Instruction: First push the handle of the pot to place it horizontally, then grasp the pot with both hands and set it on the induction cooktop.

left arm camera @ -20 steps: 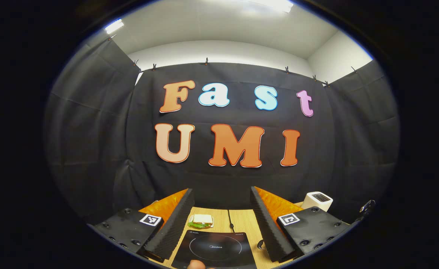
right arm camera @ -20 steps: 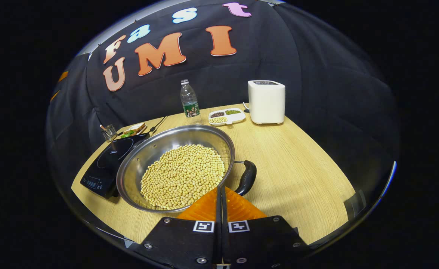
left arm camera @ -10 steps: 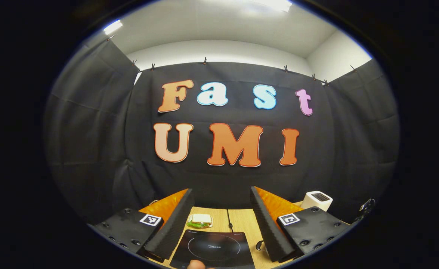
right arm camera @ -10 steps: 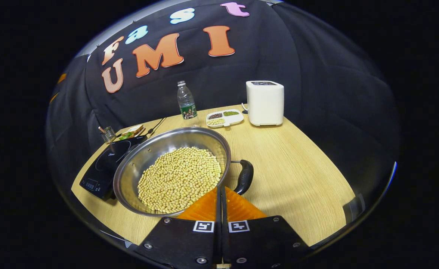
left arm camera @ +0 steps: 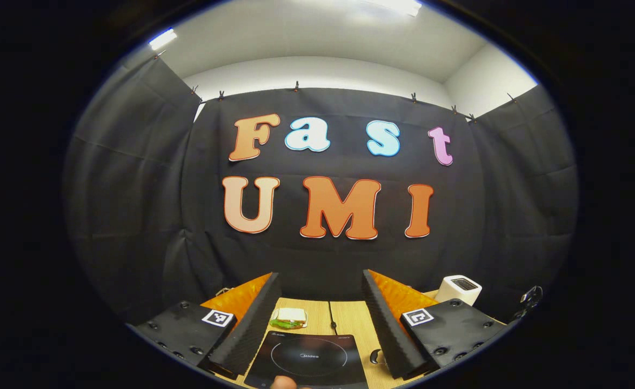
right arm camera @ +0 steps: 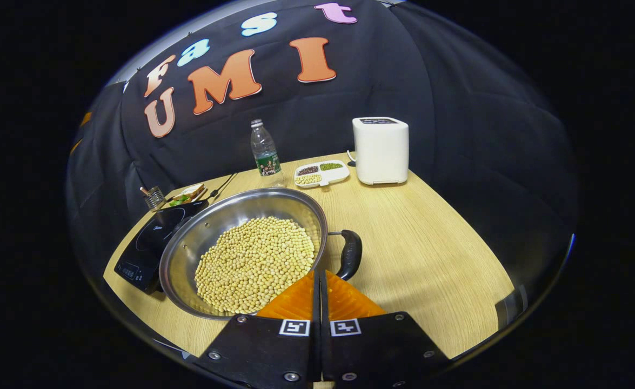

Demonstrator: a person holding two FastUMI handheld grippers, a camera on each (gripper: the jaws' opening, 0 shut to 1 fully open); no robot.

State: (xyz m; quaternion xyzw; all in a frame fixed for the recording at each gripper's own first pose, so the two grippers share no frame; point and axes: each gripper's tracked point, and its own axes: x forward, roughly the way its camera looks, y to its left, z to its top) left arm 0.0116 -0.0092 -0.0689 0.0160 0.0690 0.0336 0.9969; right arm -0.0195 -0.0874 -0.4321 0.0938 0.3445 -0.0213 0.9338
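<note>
Steel pot (right arm camera: 244, 251), full of pale beans (right arm camera: 255, 265), sat on wooden table (right arm camera: 430, 248), just right of induction cooktop (right arm camera: 149, 243) in the right gripper view, rim apparently overlapping the cooktop's near corner. Dark handle (right arm camera: 351, 254) stuck out on the right side, curving down toward the viewer. Right gripper (right arm camera: 317, 281) held low with jaws pressed together on nothing, tip just beside the handle's lower end; contact impossible to confirm. Closed like that probably to serve as a blunt pusher for swinging the handle level, the first step of the job. Left gripper (left arm camera: 317, 308) kept wide apart and empty, aimed over the cooktop (left arm camera: 306, 359) at the wall, likely waiting for the two-handed lift. Farther back: water bottle (right arm camera: 263, 148), divided tray (right arm camera: 321, 173) of mixed beans, white appliance (right arm camera: 380, 150), sandwich plate (right arm camera: 187, 193) and small holder (right arm camera: 154, 197) by the cooktop. Lifting not yet begun.
</note>
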